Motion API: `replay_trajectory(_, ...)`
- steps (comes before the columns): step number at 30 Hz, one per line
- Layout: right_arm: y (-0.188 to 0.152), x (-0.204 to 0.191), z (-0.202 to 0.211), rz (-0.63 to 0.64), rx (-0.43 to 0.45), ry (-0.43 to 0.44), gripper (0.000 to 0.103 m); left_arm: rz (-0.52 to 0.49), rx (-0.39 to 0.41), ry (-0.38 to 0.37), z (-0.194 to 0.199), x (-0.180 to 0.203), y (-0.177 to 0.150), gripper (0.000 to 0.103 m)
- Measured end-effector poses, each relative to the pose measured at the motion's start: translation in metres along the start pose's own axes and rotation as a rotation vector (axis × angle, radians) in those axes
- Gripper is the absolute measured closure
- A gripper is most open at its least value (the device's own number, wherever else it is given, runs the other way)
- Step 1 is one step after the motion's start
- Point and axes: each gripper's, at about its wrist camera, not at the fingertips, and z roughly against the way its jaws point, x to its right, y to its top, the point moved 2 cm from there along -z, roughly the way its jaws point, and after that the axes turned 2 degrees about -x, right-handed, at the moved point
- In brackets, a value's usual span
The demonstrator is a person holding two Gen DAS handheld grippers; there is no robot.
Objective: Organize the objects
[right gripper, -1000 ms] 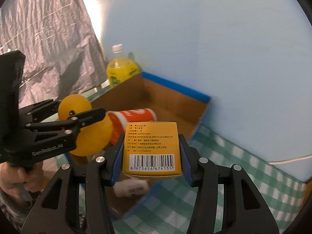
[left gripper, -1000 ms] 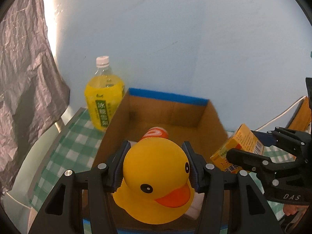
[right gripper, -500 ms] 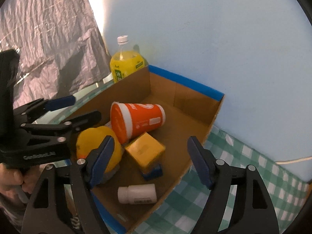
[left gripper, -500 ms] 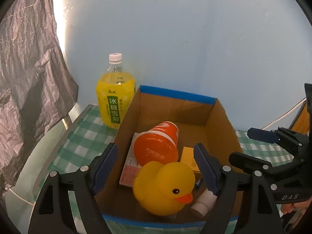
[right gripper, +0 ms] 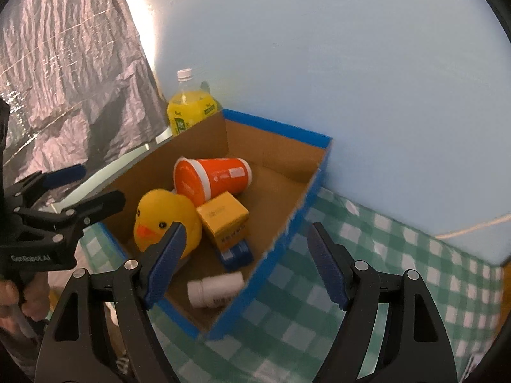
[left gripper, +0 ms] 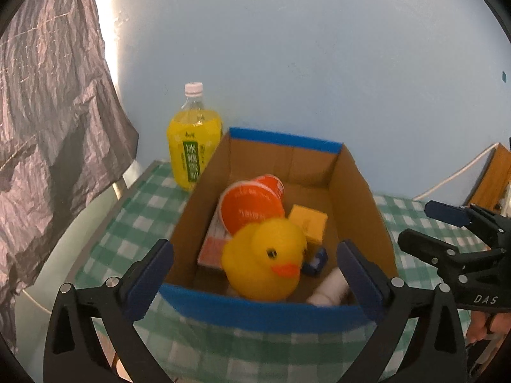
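Left claw (left gripper: 255,271) gapes wide, nothing between its pads; jaws have just been opening. Rubber duck (left gripper: 263,260) sits in the cardboard box (left gripper: 361,191) just ahead of it, between the line of its two fingers, not touched. Behind the duck lies an orange cup (left gripper: 252,202) on its side, yellow carton (left gripper: 308,223) to the duck's right, white pill bottle (left gripper: 329,289) near the right finger. Yellow drink bottle (left gripper: 193,146) stands upright outside the box, far left of the claw, on the green checked surface (left gripper: 134,223).

Right claw (right gripper: 246,265) is open and empty too. The box's near corner sits between its fingers; the yellow carton is ahead, leaning on a blue item (right gripper: 238,253). The left claw shows at its left edge.
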Motion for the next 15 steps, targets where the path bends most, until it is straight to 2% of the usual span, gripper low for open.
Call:
replay_trajectory(4, -0.018, -0.005, 0.015, 0.000, 0.006, -0.024, 0.023, -0.009, -0.023, -0.034, 0.011, 0.006, -0.016, 0.000)
replay_trajectory(15, -0.064, -0.015, 0.040, -0.035, 0.005, -0.030, 0.023, -0.020, -0.033, -0.011, 0.039, 0.005, -0.065, 0.000)
